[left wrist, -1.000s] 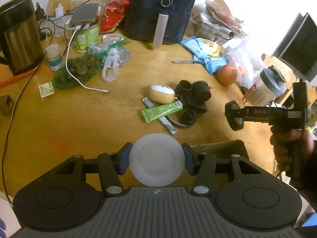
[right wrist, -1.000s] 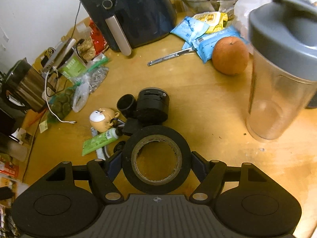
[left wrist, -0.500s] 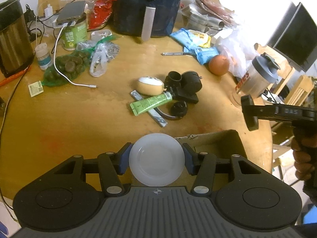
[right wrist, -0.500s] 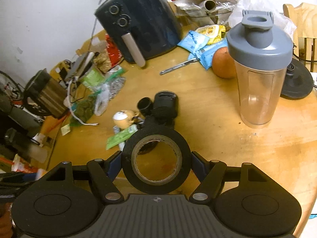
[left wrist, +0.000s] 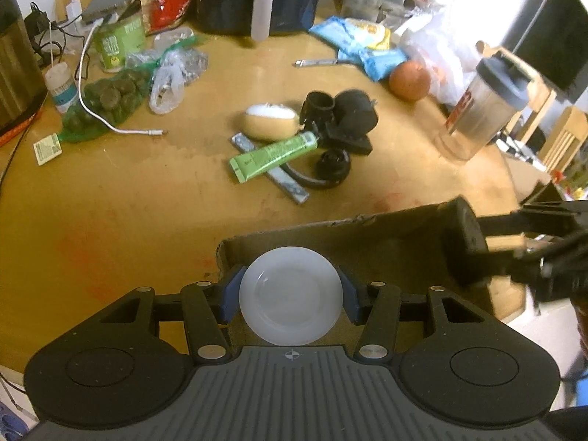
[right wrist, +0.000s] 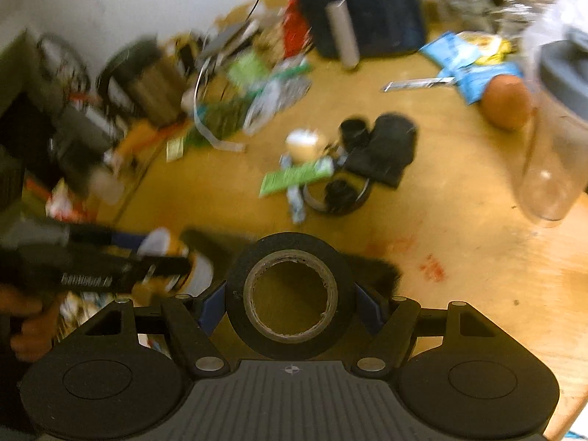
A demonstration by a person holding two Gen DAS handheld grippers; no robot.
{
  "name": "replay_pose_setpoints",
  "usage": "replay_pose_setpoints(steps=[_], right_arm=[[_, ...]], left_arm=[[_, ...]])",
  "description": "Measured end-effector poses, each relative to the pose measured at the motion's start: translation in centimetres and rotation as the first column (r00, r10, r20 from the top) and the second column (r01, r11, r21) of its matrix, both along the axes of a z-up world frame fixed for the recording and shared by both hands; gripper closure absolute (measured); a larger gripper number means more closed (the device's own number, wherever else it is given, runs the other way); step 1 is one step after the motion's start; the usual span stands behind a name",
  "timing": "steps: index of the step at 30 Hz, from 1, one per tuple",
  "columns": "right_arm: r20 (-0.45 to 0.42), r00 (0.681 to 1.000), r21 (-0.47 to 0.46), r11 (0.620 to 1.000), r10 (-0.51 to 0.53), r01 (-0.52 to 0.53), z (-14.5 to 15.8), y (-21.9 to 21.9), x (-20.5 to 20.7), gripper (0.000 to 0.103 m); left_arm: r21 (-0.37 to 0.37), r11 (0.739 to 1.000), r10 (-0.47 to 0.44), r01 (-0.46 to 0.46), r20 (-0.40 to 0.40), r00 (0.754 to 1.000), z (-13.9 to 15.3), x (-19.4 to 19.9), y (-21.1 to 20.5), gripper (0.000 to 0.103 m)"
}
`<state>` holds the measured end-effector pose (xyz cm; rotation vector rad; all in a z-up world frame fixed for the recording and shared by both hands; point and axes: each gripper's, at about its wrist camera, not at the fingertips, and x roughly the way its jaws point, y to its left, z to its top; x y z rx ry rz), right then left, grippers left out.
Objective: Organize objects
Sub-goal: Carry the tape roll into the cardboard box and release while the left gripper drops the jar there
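Cluttered wooden bench (left wrist: 121, 198), far-edge heap smeared by blur in the right wrist view. Left claw (left wrist: 290, 296) clamped on a round translucent white lid (left wrist: 290, 296) over an open cardboard box (left wrist: 386, 242) at the near edge. Right claw (right wrist: 290, 303) clamped on a black tape roll (right wrist: 290, 242), cardboard core showing.

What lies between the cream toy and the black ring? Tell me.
The green tube lies across that gap, from cream toy toward black ring, clearest in the left wrist view.
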<state>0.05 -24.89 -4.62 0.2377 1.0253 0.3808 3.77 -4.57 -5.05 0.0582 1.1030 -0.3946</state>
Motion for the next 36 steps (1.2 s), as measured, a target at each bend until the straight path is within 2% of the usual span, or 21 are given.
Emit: replay_pose_setpoints(steps=[3, 7, 13, 18, 22, 26, 31, 36], right_arm=[[-0.033, 0.997, -0.083, 0.994, 0.072, -0.074, -1.2, 2.2, 0.5, 0.028], [-0.074, 0.986, -0.239, 0.957, 0.152, -0.166, -2.8, 4.7, 0.8, 0.028], [-0.145, 0.973, -0.341, 0.914, 0.180, -0.220, -4.6, 5.8, 1.8, 0.028], [-0.162, 0.975, -0.350, 0.914, 0.155, -0.204, -5.1, 5.6, 2.5, 0.028], [-0.138, 0.976, -0.348, 0.915, 0.166, -0.205, -4.5, 5.8, 2.4, 0.006], [-0.111, 0.974, -0.320, 0.921, 0.197, -0.222, -3.5, 5.9, 2.0, 0.000], [-0.054, 0.987, -0.262, 0.952, 0.151, -0.160, -2.9, 5.3, 1.3, 0.000], [-0.012, 0.997, -0.140, 0.987, 0.075, -0.076, -1.9, 4.2, 0.7, 0.000]], left_arm=[[0.029, 1.000, -0.002, 0.002, -0.009, 1.000, -1.1, 0.5, -0.3, 0.051], [0.055, 0.998, 0.003, -0.002, -0.024, 1.000, -2.3, 1.0, -0.5, 0.051], [0.076, 0.997, -0.012, 0.014, -0.018, 1.000, -3.0, 1.4, -1.0, 0.051], [0.048, 0.999, -0.005, 0.005, 0.009, 1.000, -2.6, 1.8, -1.0, 0.049], [0.034, 0.999, 0.003, -0.003, -0.001, 1.000, -2.3, 2.0, -0.8, 0.049], [0.007, 1.000, 0.007, -0.007, 0.009, 1.000, -1.5, 1.8, -0.5, 0.049], [-0.026, 1.000, 0.011, -0.010, 0.041, 0.999, 0.0, 1.6, -0.2, 0.049], [-0.052, 0.999, 0.011, -0.007, 0.078, 0.997, 1.5, 1.8, -0.1, 0.049]])
